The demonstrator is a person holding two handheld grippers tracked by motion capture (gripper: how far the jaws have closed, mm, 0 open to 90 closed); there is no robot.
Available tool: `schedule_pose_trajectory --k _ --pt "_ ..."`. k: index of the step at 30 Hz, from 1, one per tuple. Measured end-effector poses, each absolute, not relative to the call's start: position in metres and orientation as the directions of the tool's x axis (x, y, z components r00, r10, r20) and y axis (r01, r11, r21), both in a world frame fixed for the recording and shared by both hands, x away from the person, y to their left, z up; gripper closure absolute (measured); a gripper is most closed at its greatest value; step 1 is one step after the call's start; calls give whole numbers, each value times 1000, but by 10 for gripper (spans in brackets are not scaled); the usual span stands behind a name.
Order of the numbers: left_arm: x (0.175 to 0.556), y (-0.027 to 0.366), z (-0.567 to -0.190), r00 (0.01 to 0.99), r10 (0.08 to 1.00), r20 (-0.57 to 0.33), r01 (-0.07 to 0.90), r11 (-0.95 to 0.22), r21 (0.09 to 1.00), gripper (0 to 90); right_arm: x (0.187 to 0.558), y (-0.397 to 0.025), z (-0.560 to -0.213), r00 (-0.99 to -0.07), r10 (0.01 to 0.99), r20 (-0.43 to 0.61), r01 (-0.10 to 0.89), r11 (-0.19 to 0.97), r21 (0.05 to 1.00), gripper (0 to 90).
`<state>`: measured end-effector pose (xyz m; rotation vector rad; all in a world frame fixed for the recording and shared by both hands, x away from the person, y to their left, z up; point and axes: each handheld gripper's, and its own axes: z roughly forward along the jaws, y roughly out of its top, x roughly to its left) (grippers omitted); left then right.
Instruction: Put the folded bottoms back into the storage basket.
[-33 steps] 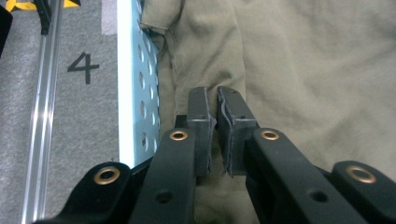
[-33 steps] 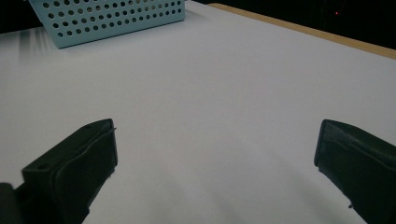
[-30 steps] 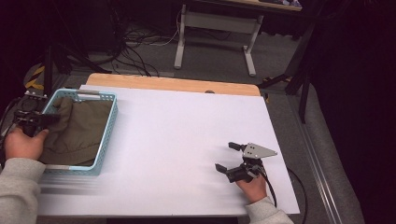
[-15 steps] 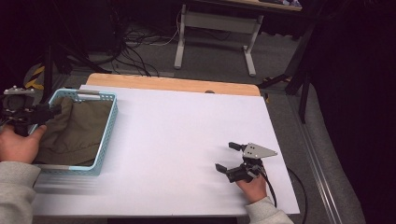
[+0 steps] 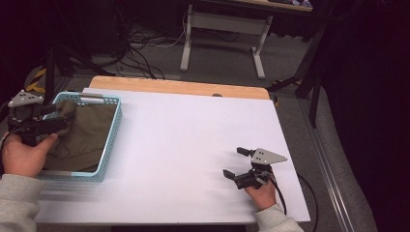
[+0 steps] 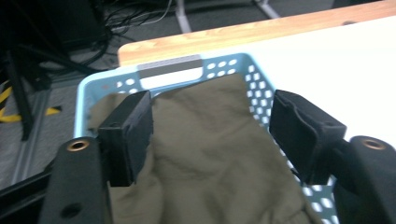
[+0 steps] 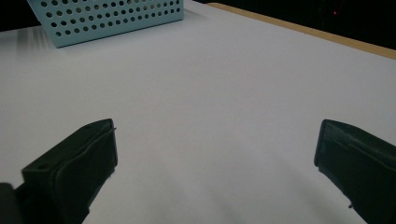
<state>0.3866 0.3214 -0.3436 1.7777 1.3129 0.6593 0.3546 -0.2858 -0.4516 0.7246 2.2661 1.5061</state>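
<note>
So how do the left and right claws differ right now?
The left claw hangs over the olive cloth in the blue basket; the right claw sits low over the bare white table, far from the basket. Both have their jaws open and hold nothing.

Both forearms wear light grey sleeves with ribbed cuffs. Each hand grips a black two-jaw tool: the left gripper (image 5: 57, 117) and the right gripper (image 5: 236, 163) each carry a grey three-cornered plate dotted with small holes. Thick black pads face the jaws, with brass-ringed screw holes behind. A black cable trails from the right one.
</note>
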Motion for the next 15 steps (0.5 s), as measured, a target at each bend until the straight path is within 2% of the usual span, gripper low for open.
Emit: schedule_pose_trajectory --k 4,10,15 --pt "380 314 -340 356 931 -82 493 -113 863 172 355 -286 -452 -819 574 12 232 313 921 0" --pt "375 307 -336 395 914 -92 471 -116 874 69 355 -286 -452 -819 574 12 233 312 921 0" --pt "373 302 -333 431 894 -122 459 -101 883 41 355 -286 -452 -819 574 13 233 312 921 0"
